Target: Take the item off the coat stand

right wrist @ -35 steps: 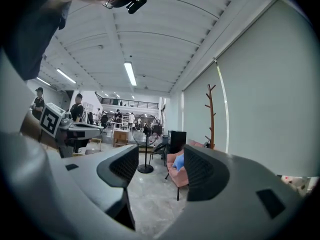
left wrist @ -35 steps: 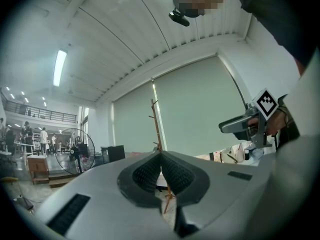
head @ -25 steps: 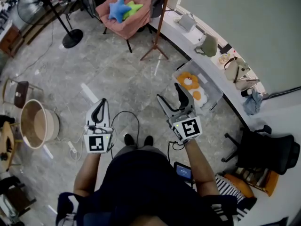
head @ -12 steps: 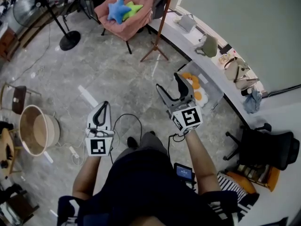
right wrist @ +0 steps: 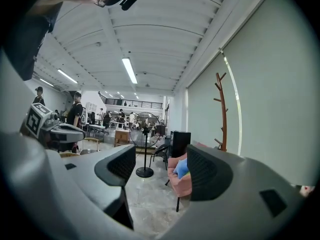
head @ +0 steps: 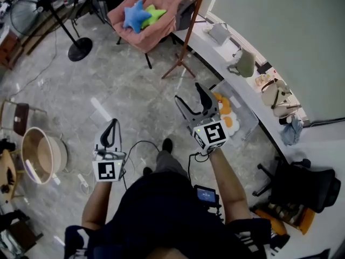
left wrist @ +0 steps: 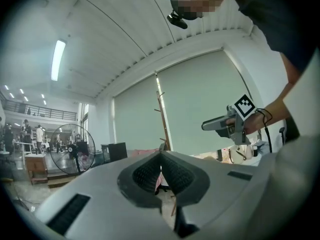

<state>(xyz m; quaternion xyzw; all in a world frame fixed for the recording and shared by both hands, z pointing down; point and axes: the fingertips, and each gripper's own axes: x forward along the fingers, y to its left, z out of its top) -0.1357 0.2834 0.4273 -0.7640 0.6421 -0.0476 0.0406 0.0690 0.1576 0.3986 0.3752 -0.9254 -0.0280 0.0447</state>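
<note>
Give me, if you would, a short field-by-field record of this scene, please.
left gripper: jaws together, holding nothing
right gripper: jaws apart, nothing between them
coat stand: wooden, upright, ahead of the person; neither gripper touches it
item on stand: cannot tell; the pegs seen in the right gripper view are bare
pink chair: beside the stand, with a blue cushion on it
fan: standing on the floor, to the left
task status: nothing taken off the stand yet
</note>
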